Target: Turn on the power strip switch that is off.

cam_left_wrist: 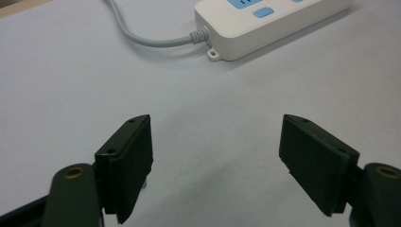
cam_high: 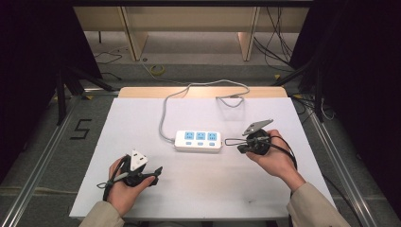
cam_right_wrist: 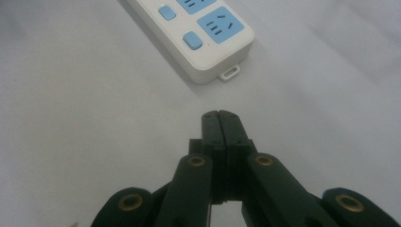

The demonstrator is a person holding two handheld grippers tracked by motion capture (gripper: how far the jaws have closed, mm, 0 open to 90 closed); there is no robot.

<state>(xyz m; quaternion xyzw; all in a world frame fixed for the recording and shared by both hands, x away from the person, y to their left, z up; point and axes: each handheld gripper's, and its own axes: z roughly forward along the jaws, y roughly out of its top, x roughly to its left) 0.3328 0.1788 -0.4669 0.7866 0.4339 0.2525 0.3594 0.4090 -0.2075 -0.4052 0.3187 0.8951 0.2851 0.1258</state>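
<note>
Now, from the high view, a white power strip (cam_high: 198, 140) is lying near the middle of the white table (cam_high: 142, 118), three blue sockets facing up, nothing plugged into any of them, and its grey cord (cam_high: 165, 111) is looping off toward the far edge. The left gripper (cam_high: 158, 171) is resting in the person's left hand (cam_high: 124, 187) near the front edge, well short of the strip and to its left, while the right gripper (cam_high: 228, 142) is sitting in the right hand (cam_high: 276, 161), its tip pointing at the strip's right end and just beside it. Over to the left gripper view: the left gripper (cam_left_wrist: 217, 156) is showing its jaws spread wide with bare table between them, and the strip's cord end (cam_left_wrist: 265, 28) is lying ahead, apart from the pads. Switching to the right gripper view, the right gripper (cam_right_wrist: 221, 118) is pressing its jaws flat together on nothing, and the strip's end (cam_right_wrist: 208, 47), with two blue buttons and a socket showing, is sitting just beyond the tip, not touching.
</note>
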